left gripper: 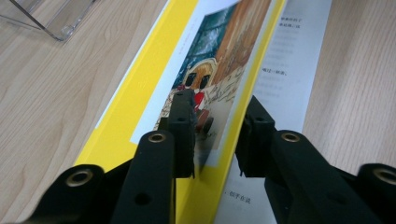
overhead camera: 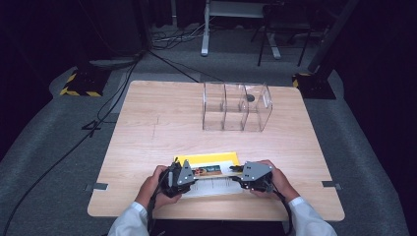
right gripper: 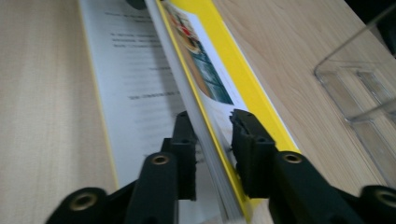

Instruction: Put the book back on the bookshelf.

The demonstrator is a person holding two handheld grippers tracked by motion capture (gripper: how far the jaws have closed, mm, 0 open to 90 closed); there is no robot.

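At near table edge (overhead camera: pixel 216 214): L gripper (left gripper: pixel 217 135), R gripper (right gripper: pixel 212 154) fingers apart, straddling book (overhead camera: pixel 209 162) ends.

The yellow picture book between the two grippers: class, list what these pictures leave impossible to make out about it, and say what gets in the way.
- Yellow picture book: in the high view its ends lie under the left gripper and right gripper.
- Printed white page: in the left gripper view its text is too small and blurred to read.
- Cover picture: in the right gripper view it is blurred and seen edge-on.
- Clear plastic three-compartment box: cut off by that view's right edge.
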